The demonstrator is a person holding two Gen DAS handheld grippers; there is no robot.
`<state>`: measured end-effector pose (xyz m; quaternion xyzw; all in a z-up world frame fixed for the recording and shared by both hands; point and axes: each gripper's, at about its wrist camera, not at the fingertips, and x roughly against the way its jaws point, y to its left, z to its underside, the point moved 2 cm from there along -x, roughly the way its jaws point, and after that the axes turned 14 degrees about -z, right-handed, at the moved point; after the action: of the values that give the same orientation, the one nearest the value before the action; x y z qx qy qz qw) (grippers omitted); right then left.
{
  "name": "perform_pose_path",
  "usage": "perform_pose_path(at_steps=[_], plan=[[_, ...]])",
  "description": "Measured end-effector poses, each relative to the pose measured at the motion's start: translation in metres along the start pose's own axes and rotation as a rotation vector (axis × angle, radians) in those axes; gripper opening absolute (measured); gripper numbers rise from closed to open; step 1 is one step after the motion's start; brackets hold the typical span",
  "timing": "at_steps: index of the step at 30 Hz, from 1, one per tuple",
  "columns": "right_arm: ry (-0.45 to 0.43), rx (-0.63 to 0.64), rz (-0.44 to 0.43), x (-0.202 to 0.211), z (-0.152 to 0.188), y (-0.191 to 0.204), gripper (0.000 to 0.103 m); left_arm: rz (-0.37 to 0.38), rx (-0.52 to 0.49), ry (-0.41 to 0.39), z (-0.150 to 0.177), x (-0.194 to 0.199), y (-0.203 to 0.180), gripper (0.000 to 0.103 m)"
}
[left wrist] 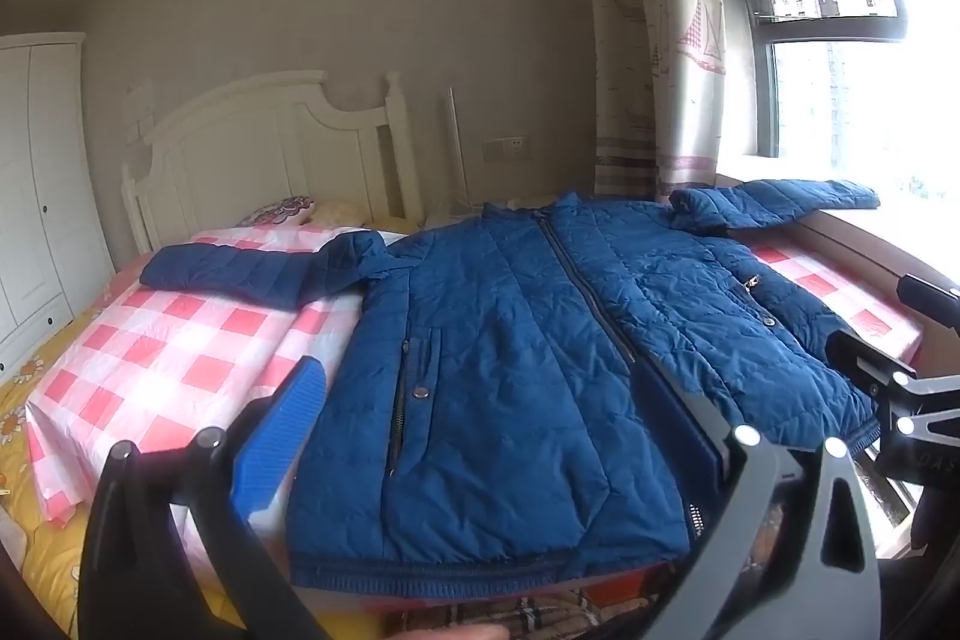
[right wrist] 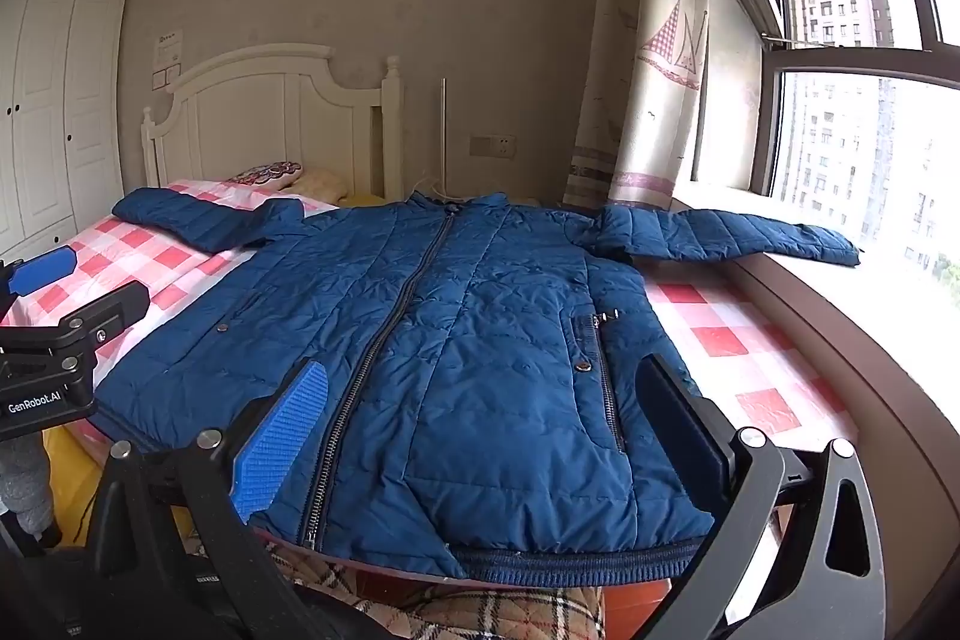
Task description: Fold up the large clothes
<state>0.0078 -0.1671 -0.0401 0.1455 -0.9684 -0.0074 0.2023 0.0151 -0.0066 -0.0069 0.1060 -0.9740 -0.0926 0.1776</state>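
Both tongs stand with their jaws spread wide and nothing between them: the left gripper (left wrist: pixel 498 436) frames the lower hem of the jacket in its own view, and the right gripper (right wrist: pixel 486 430) does the same in the right wrist view. Each has a ribbed blue pad (left wrist: pixel 282 442) on the left finger and a dark flat pad on the right, carried on black linkage arms with silver pins. At the far left of the right wrist view the left gripper shows again from the side, a black body with white lettering. The blue quilted jacket (right wrist: pixel 456 334) lies face up and flat in the middle of both frames, zipped closed with a dark metal zipper (right wrist: pixel 384 340) running down its front, a snap and a zip pocket on each side, and a knitted ribbed hem at the lower edge. Its sleeves stretch outward, one to the left across the cloth, one to the right onto the window sill (right wrist: pixel 888 304). Under it lies a glossy pink-and-white checked cloth (left wrist: pixel 180 340) spread over the bed. Upper left holds a white wardrobe (right wrist: pixel 54 112) and a white carved headboard (right wrist: pixel 270 118); a beige wall sits centre, a sailboat-print curtain (right wrist: pixel 660 40) right of centre, and a bright window (right wrist: pixel 852 100) at far right.
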Motion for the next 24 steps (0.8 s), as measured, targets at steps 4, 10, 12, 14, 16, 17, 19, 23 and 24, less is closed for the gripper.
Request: perform_pose_path(at_steps=[4, 10, 12, 14, 16, 17, 19, 23, 24], plan=[[0.004, -0.001, -0.003, 0.0006, 0.0004, 0.0002, 0.099, 0.001, 0.001, 0.001, 0.0000, 0.0000, 0.0001, 0.101], [0.007, -0.004, -0.007, 0.0001, 0.0009, 0.0006, 0.099, 0.001, 0.003, 0.003, 0.0007, 0.0010, 0.0007, 0.101], [0.008, -0.004, -0.009, 0.0001, 0.0010, 0.0014, 0.099, 0.002, 0.004, 0.003, 0.0006, 0.0010, 0.0008, 0.101], [0.007, -0.004, -0.009, -0.0001, 0.0011, 0.0019, 0.099, 0.001, 0.005, 0.004, 0.0005, 0.0012, 0.0007, 0.101], [0.008, -0.004, -0.009, -0.0003, 0.0009, 0.0017, 0.099, 0.002, 0.005, 0.005, 0.0004, 0.0009, 0.0009, 0.101], [0.008, -0.005, -0.009, -0.0003, 0.0006, 0.0015, 0.099, 0.002, 0.006, 0.006, 0.0004, 0.0007, 0.0013, 0.101], [0.008, -0.005, -0.010, -0.0003, 0.0009, 0.0017, 0.099, 0.003, 0.007, 0.006, 0.0006, 0.0009, 0.0012, 0.101], [0.012, -0.006, -0.015, -0.0015, 0.0014, 0.0011, 0.099, 0.003, 0.007, 0.007, 0.0022, 0.0011, 0.0015, 0.101], [0.012, -0.007, -0.015, -0.0017, 0.0015, 0.0008, 0.099, 0.004, 0.007, 0.008, 0.0021, 0.0005, 0.0019, 0.101]])
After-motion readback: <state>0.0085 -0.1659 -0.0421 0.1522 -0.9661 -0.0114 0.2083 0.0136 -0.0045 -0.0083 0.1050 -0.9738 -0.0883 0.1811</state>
